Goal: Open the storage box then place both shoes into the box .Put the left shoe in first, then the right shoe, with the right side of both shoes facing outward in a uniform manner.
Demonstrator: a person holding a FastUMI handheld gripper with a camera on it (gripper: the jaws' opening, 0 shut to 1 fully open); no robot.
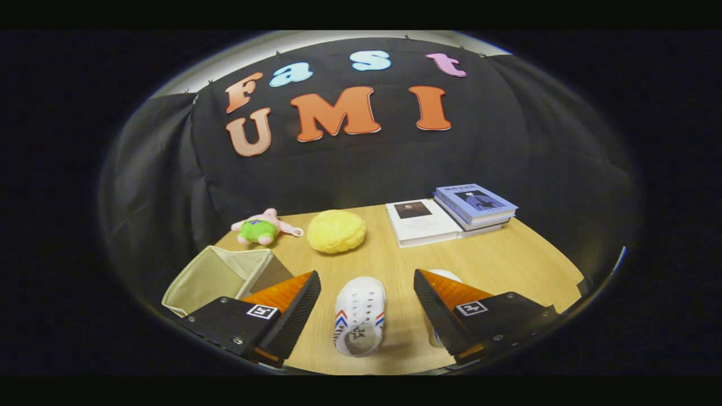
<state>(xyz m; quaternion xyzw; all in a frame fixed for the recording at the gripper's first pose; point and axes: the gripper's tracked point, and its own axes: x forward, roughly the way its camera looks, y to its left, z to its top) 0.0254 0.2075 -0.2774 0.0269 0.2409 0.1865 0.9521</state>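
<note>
A small white shoe point(359, 316) with red and blue chevron stripes lies on the wooden table point(496, 259), toe pointing away, between my fingers and untouched by them. A second white shoe point(445, 276) peeks out behind my right finger, mostly hidden. The beige fabric storage box point(220, 274) stands open-topped just left of my left finger, its inside bare. My gripper point(366, 301) is open, hovering above the table with the fingers wide apart on either side of the first shoe.
A yellow round plush point(337, 230) and a pink and green star plush point(262, 227) lie beyond the box. Stacked books point(451, 217) sit at the far right of the table. The black booth cloth closes the back and sides.
</note>
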